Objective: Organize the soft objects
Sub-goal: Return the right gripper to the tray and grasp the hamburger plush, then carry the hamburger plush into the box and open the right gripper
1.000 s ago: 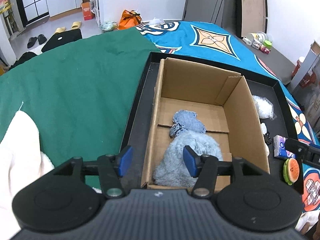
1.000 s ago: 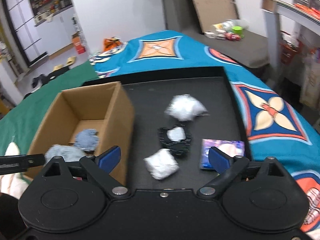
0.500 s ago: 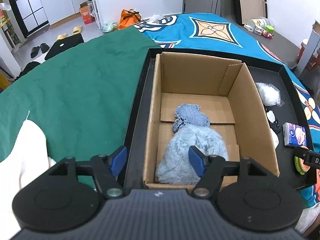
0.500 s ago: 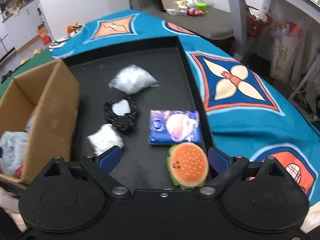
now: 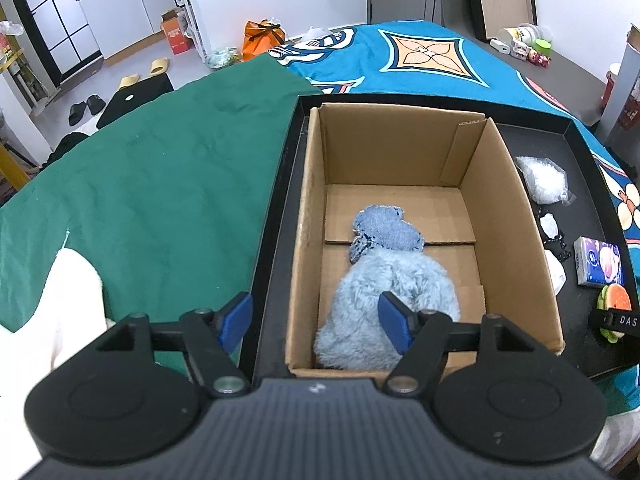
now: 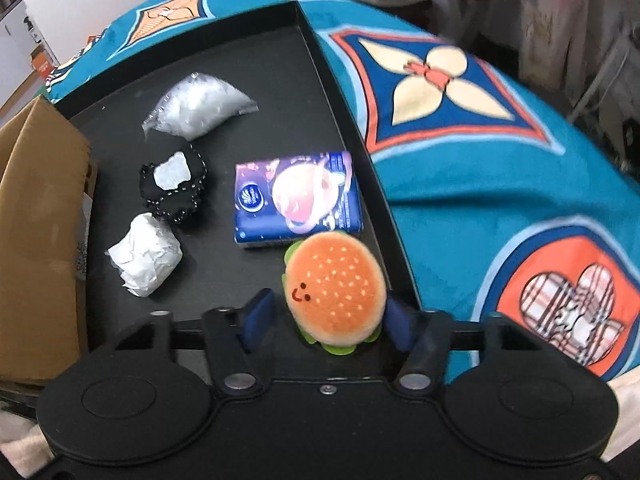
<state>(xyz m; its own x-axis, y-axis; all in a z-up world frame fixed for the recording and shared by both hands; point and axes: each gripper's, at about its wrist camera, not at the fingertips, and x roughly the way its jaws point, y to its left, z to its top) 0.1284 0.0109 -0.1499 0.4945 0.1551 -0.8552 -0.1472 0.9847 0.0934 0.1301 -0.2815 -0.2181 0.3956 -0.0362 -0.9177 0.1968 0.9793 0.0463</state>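
The burger plush (image 6: pixel 334 286) lay at the near right corner of the black tray (image 6: pixel 256 44), between the blue pads of the right gripper (image 6: pixel 328 318). The jaws stood narrowed around it; the right pad met its edge, and contact on the left could not be told. A tissue pack (image 6: pixel 296 200) lay just beyond the plush, touching it. Further left lay a crumpled white wad (image 6: pixel 144 260), a black beaded pouch (image 6: pixel 174 182) and a clear bag (image 6: pixel 198 108) of white filling.

The cardboard box (image 5: pixel 404 144) occupied the left part of the tray. Inside it, a fluffy blue plush (image 5: pixel 384 312) rested at the near end, with a denim piece (image 5: pixel 386 230) touching its far side. The left gripper (image 5: pixel 316 318) hovered over the near left corner of the box, jaws wide and holding nothing.

The tray rested on a bed covered by a teal patterned blanket (image 6: pixel 460 160) on the right and a green cloth (image 5: pixel 160 184) on the left. A white fabric (image 5: pixel 60 300) lay at the near left.

Only the left view showed the box interior, the room floor with slippers (image 5: pixel 146 72), an orange bag (image 5: pixel 264 38) and white cabinets (image 5: pixel 120 20). Only the right view showed the plush's face and the blurred shelving at upper right.
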